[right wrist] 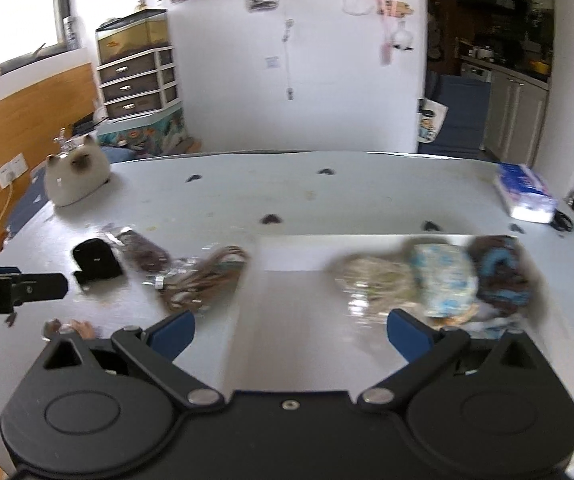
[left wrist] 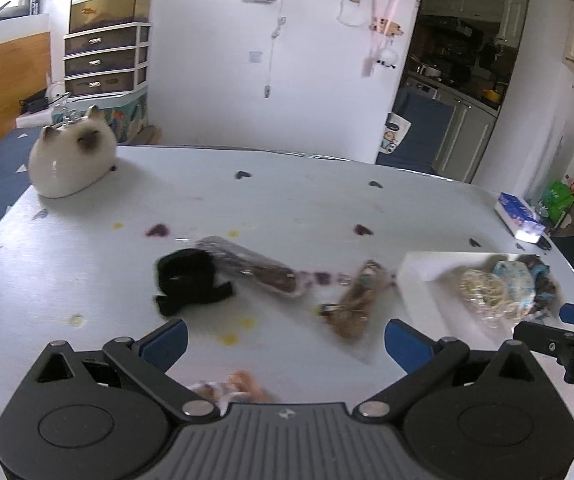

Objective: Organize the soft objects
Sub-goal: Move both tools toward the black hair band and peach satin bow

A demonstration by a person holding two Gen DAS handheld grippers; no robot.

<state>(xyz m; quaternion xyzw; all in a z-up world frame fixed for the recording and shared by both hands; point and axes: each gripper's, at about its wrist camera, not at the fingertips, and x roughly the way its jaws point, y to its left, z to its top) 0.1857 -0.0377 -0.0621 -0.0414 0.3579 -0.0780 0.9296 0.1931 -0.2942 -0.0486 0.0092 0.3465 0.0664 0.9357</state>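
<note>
On the white table lie a black fabric piece, a dark brown bundle in clear wrap and a tan corded bundle. A white tray at the right holds a pale yellow bundle, a light blue patterned one and a dark blue-brown one. My left gripper is open above the table in front of the loose items. My right gripper is open over the tray's near part. Both hold nothing.
A white cat-shaped figure sits at the table's far left corner. A blue and white tissue pack lies at the far right edge. A small orange and white item lies near the front edge.
</note>
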